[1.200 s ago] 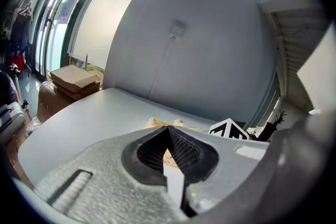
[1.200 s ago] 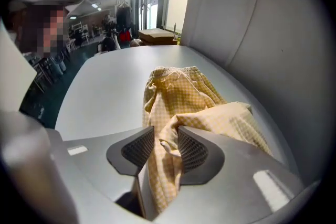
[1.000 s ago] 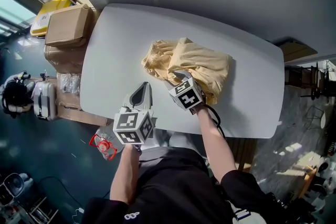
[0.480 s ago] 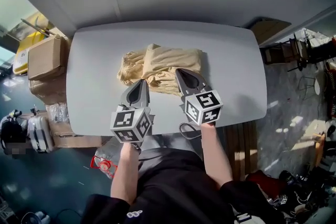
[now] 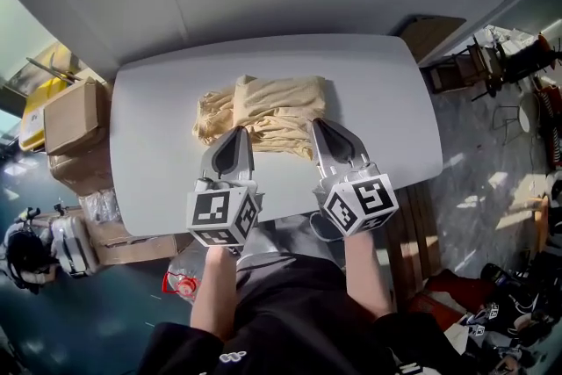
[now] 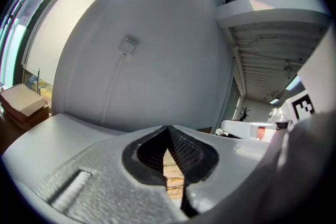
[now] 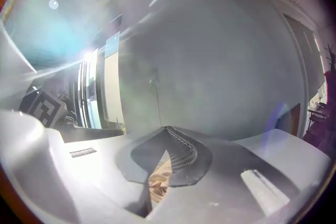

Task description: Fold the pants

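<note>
Both grippers hang empty over the near side of the white table (image 5: 378, 92), so the folding looks close to finished, if not finished. The pants (image 5: 268, 110), a pale yellow pair, lie near the middle of the table as a compact, layered bundle, roughly rectangular, with smooth panels stacked on top. The left gripper (image 5: 239, 133) has its jaws pressed together with nothing between them; in the left gripper view the tips meet, and only a sliver of the cloth shows far below, through the slit behind them. The right gripper (image 5: 319, 124) is likewise closed on nothing, and its own view shows the same glimpse of fabric beneath jaws that point at the wall instead of down at the table. Neither tool appears to touch the cloth. What seems left is small: the bundle's left end is bunched and crinkled, not flat, and the near edge shows several uneven layers, so a last smoothing or squaring-up could still be wanted. Whether one more fold is intended I cannot judge from this.
</note>
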Tool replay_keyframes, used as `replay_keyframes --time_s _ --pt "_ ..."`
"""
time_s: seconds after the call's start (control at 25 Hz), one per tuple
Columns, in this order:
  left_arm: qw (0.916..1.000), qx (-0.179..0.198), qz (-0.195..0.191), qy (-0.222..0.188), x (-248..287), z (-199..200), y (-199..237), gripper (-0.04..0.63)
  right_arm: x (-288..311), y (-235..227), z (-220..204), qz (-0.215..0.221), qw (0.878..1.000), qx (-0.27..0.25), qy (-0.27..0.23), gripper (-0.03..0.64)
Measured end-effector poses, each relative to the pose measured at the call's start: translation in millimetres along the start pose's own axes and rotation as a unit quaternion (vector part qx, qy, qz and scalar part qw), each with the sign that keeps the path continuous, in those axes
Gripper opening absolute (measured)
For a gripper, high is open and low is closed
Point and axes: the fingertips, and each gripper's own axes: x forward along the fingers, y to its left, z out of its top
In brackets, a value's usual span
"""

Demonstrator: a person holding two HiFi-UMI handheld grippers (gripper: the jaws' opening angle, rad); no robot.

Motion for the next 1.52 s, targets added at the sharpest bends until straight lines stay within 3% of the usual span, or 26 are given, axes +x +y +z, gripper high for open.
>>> replay_keyframes --time_s 0.24,0.52,1.0,1.52 --pt "0.9992 0.025 -0.010 -0.029 -17 19 -19 0.000 -26 23 24 -0.011 0.999 -0.019 -0.046 0.003" --pt "0.9972 0.057 -0.003 -0.048 -28 28 -36 0.000 -36 15 27 -0.013 0.997 -0.015 -0.075 0.003" --pt "0.9959 0.066 0.012 -0.061 -22 35 -54 0.000 -39 -1 39 0.010 0.996 -0.034 -0.084 0.003" --pt "0.9947 0.068 0.020 -0.074 -16 43 -59 0.000 -42 -15 48 0.008 0.995 -0.037 -0.096 0.003"
